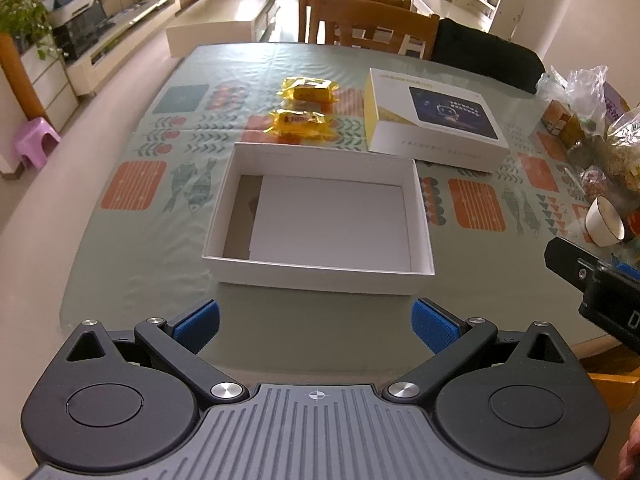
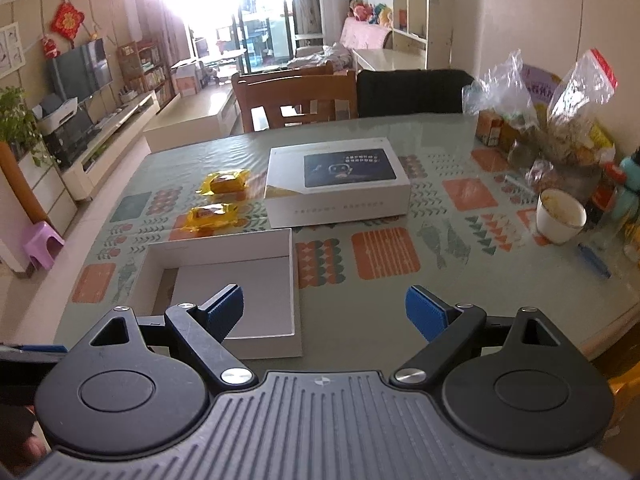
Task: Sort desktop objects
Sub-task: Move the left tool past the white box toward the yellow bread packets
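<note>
1. On the left the left claw [image 1: 316,322] hangs low over the near edge of the tabletop [image 1: 132,272], its blue pads [image 1: 198,324] spread wide with nothing between them.
2. Straight ahead of it lies an open white box [image 1: 320,216], shallow, with only a white sheet lying flat on its floor.
3. Just beyond the box's far wall sit two yellow-wrapped snack cakes [image 1: 302,122], one behind the other, close together; the farther one [image 1: 310,90] lies nearer the wooden chairs [image 1: 372,28].
4. To the right of the cakes rests the box lid [image 1: 436,114], printed with a dark screen picture, flat on the patterned tablecloth and apart from the open box.
5. Further right the right claw [image 2: 324,312] is also spread wide and carries nothing; its left pad [image 2: 226,310] hovers over the box's near right corner.
6. At the far right edge stand a white cup [image 2: 560,216] and a cluster of clear plastic bags [image 2: 560,120].
</note>
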Available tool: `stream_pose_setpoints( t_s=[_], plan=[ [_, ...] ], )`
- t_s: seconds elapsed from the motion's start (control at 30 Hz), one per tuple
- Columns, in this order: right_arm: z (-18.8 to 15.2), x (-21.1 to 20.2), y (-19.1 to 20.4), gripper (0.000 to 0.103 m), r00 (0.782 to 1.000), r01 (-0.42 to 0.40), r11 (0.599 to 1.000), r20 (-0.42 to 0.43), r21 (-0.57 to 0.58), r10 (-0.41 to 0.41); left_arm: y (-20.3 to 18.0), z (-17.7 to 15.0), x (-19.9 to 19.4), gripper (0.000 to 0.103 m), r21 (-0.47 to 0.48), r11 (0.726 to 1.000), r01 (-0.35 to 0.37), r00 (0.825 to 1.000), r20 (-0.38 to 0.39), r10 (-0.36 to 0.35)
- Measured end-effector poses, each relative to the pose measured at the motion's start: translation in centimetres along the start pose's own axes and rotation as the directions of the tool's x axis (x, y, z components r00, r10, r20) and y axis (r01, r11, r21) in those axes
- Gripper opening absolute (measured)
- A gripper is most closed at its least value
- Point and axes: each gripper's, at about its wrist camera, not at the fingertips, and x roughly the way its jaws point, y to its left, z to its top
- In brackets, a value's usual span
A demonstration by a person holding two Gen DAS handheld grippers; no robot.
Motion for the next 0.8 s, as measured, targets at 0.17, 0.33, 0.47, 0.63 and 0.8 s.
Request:
stream_pose_setpoints(
  t_s=[0.17, 0.33, 0.47, 0.63, 0.8],
  plan=[
    [-0.5, -0.3, 1.7, 0.103, 0.999, 0.036, 0.999, -0.020, -0.013, -0.036, 0.3, 0.0, 0.2, 0.103, -0.013, 1.000, -0.012, 1.000, -0.014, 0.012],
    [-0.9, 0.5, 0.8, 0.103, 0.997, -0.055, 0.998, -0.050, 0.036, 0.057, 0.4, 0.0, 0.5, 0.103, -0.016, 0.999, -0.033, 0.999, -0.025, 0.033],
    [-0.2, 1.1, 1.2, 0.103, 0.993, -0.087, 0.996, -0.077, 0.028, 0.089, 0.4, 0.1, 0.7, 0.103, -0.016, 0.999, -0.044, 0.999, -0.030, 0.044],
    [0.0, 1.5, 1.8, 0.103, 0.993, -0.097, 0.995, -0.066, 0.007, 0.097, 0.6, 0.6, 1.1, 0.103, -0.017, 0.999, -0.045, 0.999, -0.025, 0.044],
    [0.7, 1.9, 1.8, 0.103, 0.996, -0.079, 0.997, -0.051, 0.019, 0.079, 0.5, 1.7, 1.8, 0.103, -0.032, 0.999, -0.042, 0.999, -0.026, 0.041]
  ],
)
